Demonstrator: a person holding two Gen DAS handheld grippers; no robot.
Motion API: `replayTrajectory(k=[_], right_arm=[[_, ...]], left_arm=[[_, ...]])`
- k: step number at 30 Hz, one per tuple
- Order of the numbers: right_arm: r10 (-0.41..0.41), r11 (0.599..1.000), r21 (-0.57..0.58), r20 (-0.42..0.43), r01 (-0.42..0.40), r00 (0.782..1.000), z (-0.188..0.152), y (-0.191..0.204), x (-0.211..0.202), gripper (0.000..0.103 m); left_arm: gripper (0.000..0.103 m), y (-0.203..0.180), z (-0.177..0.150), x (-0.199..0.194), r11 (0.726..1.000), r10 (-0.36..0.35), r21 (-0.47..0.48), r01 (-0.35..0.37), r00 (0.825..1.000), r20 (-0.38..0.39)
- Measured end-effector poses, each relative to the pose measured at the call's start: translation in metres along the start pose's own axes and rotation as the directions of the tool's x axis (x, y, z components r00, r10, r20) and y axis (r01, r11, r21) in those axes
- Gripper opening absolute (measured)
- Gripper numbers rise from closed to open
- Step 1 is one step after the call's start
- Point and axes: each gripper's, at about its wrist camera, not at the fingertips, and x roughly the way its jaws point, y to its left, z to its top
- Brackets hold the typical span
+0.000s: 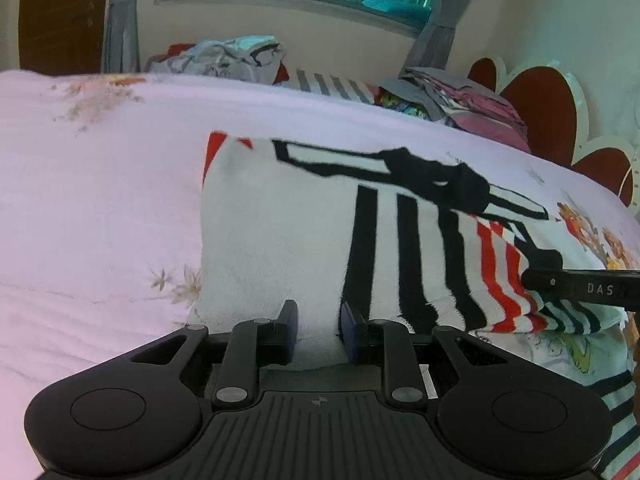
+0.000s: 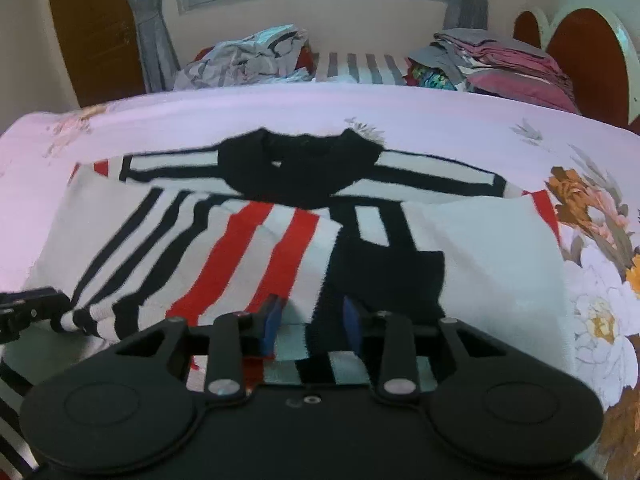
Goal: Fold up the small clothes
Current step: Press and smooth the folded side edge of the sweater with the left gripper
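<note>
A small knit sweater [image 1: 280,220] [image 2: 480,260], white with black and red stripes and a black collar, lies spread on the pink floral bed sheet [image 1: 100,200]. A striped sleeve [image 2: 248,248] is folded across its front. My left gripper [image 1: 318,320] sits at the sweater's near edge, its jaws narrowly apart with white knit bunched between the pads. It also shows at the left edge of the right wrist view as the left gripper [image 2: 28,312], beside the sleeve cuff. My right gripper [image 2: 310,320] stands open over the folded sleeve, cloth lying under it, not pinched.
At the far side of the bed lie a crumpled pile of clothes [image 1: 228,60] [image 2: 248,56] and a folded stack [image 1: 460,96] [image 2: 512,60]. A red scalloped headboard [image 1: 540,96] [image 2: 584,52] stands on the right. Window, curtains and a wooden door are behind.
</note>
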Motion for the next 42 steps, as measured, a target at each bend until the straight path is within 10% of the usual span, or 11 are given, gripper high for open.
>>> replayTrajectory(k=[14,26,42], right_arm=[[0.000,1.000,0.000,0.010,0.000,1.000,0.028,0.018,0.022,0.042],[-0.151,0.986,-0.077,-0.008,0.150,0.989,0.013,-0.004,0.022,0.040],[0.022,0.997,-0.078,0.028,-0.019,0.999,-0.008,0.012,-0.037,0.039]], left_arm=[[0.024,-0.007,0.001,0.014,0.999,0.047,0.020,-0.046,0.998,-0.043],[0.024,-0.010,0.003,0.013,0.998,0.056,0.031,-0.055,0.997,-0.049],[0.027,-0.044,0.002,-0.021,0.999,0.033,0.040,-0.033,0.999,-0.016]])
